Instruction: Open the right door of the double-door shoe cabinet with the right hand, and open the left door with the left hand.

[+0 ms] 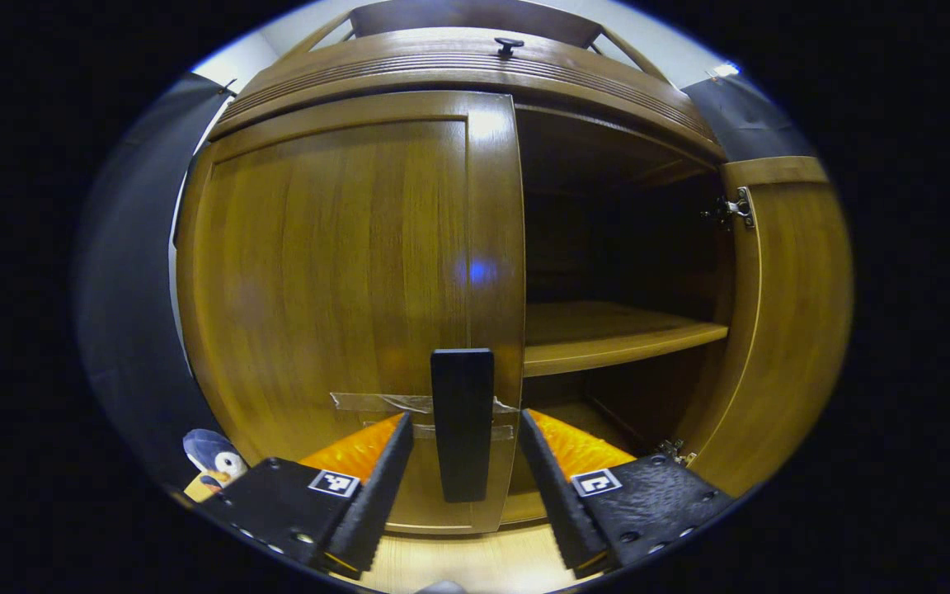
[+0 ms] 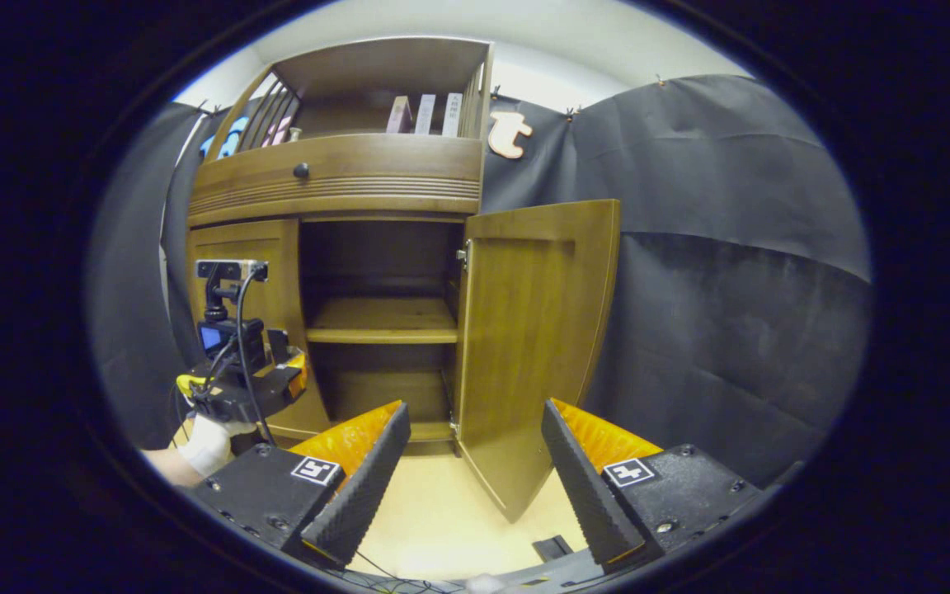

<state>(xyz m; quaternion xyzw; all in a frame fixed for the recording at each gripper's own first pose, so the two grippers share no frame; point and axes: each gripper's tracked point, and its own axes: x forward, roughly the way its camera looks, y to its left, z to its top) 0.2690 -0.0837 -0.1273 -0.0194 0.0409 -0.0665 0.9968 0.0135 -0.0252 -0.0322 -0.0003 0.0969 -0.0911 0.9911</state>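
While the right door (image 2: 534, 346) stands swung wide, the left claw (image 1: 465, 462) gapes around the closed left door's (image 1: 343, 297) handle (image 1: 462, 421), and the right claw (image 2: 475, 470) gapes empty.

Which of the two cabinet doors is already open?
The right door stands swung wide, showing the shelf inside. The left door is closed, its handle between the left gripper's fingers.
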